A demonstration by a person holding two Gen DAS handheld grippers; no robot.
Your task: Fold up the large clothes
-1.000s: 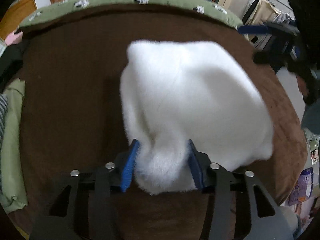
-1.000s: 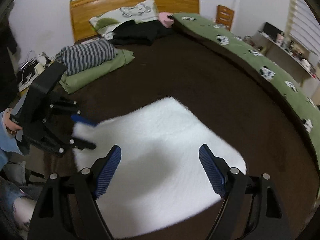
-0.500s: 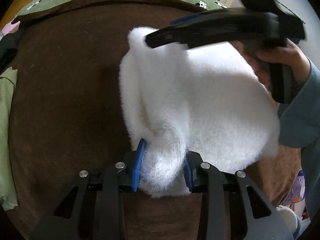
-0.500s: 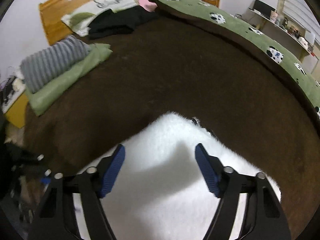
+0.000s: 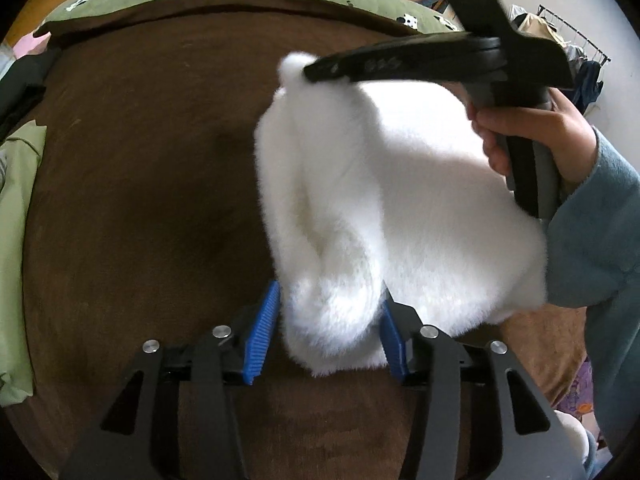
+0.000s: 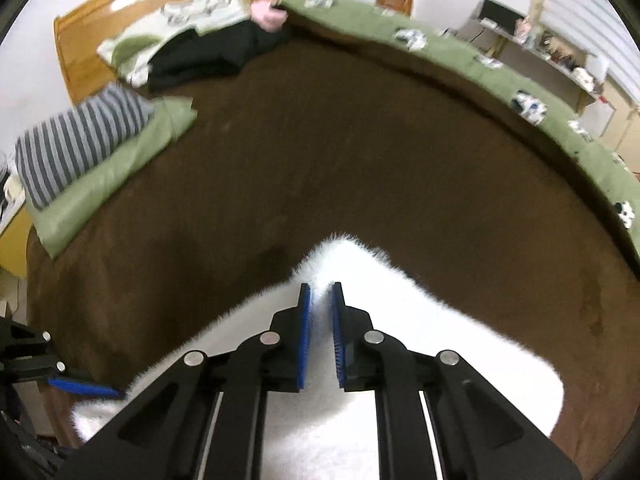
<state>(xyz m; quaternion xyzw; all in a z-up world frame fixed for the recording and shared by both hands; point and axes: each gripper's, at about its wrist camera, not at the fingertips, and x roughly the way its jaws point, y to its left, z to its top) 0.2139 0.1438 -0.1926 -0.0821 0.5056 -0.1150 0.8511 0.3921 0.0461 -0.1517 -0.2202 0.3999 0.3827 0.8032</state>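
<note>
Right wrist: right gripper jaws pinch the fleece, hiding the nipped corner.

No text, label or number can be read; faint marks on the right hand-held gripper stay illegible.

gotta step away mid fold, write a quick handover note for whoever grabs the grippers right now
Left gripper: a bunched corner of the white fluffy garment sits between its blue pads, jaws opening, so that grip may be loosening.
Right gripper: shut on the garment's far corner, pinching a thin bit of its edge.
Garment: lies on the brown bedspread, already doubled into a compact shape.
Done: both corners taken up.
Left: probably carry them over for the next fold, smooth it, then set it by the folded striped and green clothes.
</note>
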